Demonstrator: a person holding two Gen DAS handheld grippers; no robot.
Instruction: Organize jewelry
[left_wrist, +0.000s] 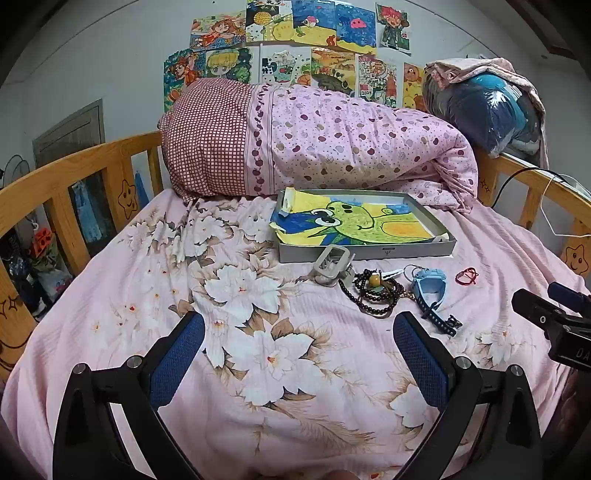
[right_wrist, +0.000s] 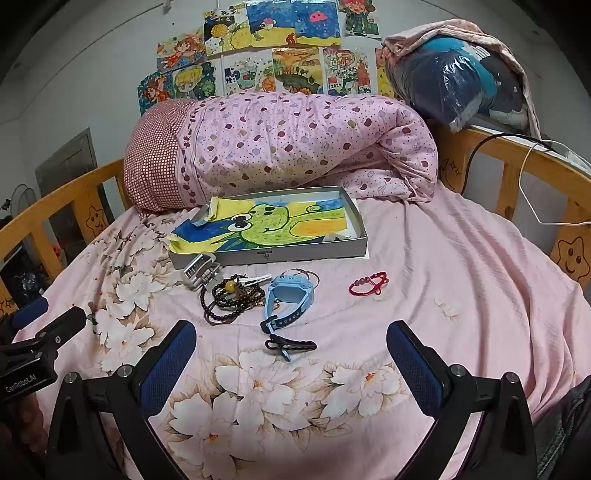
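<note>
Nothing is sorted yet: with both my left tongs (left_wrist: 297, 356) and right tongs (right_wrist: 291, 363) spread and empty, the dark bead strand (right_wrist: 229, 297), blue watch (right_wrist: 290, 295), red bracelet (right_wrist: 369, 283) and black clip (right_wrist: 290, 345) lie loose on the bed (right_wrist: 461, 277), near the tray (right_wrist: 314, 253).

Two low wrist views, side by side over the bed

We look forward from each wrist, low above the bed (left_wrist: 258, 369), toward the wall; both views share the grey tray (left_wrist: 364, 251) (right_wrist: 280, 254) and the rolled quilt (left_wrist: 332, 144) (right_wrist: 295, 144).
</note>
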